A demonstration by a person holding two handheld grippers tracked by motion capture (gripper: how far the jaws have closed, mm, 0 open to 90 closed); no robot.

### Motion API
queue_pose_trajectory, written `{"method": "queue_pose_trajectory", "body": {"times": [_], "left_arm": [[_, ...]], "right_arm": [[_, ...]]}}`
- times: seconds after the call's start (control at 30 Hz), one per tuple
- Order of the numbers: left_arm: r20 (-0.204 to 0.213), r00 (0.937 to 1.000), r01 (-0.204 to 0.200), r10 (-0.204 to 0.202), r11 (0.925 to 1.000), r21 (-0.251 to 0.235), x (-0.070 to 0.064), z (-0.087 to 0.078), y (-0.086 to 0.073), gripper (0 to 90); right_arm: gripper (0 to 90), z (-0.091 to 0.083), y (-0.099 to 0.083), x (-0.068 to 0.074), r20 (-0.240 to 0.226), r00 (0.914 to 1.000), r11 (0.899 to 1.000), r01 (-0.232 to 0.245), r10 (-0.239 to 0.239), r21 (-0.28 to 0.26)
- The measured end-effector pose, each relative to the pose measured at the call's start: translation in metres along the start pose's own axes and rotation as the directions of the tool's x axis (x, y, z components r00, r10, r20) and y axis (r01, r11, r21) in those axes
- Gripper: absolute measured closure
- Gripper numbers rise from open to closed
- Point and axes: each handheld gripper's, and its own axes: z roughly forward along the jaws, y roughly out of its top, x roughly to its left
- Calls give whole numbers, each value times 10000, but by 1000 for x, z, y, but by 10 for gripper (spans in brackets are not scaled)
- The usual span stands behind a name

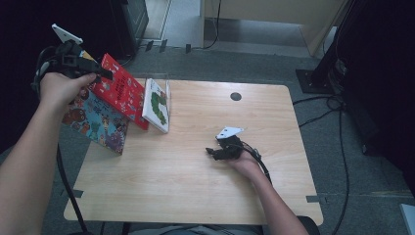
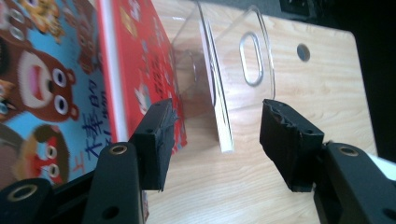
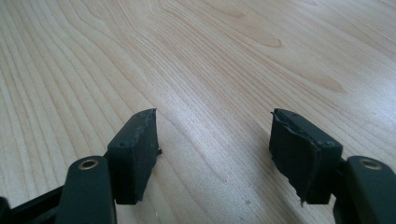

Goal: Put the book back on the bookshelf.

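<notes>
Red book [image 1: 120,90] leans at the table's [image 1: 195,186] left edge beside the raised left tool [image 2: 217,135], jaws wide and empty; right tool [image 3: 212,149] rests wide, mid-table.

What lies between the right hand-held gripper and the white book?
Bare wooden table separates the right hand-held gripper from the white book, as the high view shows.
</notes>
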Motion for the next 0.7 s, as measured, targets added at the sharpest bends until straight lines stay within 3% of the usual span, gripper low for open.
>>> {"method": "queue_pose_trajectory", "body": {"times": [0.23,0.37,0.7], "left_arm": [[434,9984,-360,353,9992,152,-10,9,-22,439],[453,9967,-692,680,9973,242,-19,15,-31,434],[922,9882,-1266,1223,9910,424,-41,36,-51,416]], "right_arm": [[290,2,2,0,-92,9999,10000,76,-75,44],[287,2,2,1,-91,9999,10000,75,-75,61],[287,2,2,1,-86,9999,10000,74,-74,55]]}}
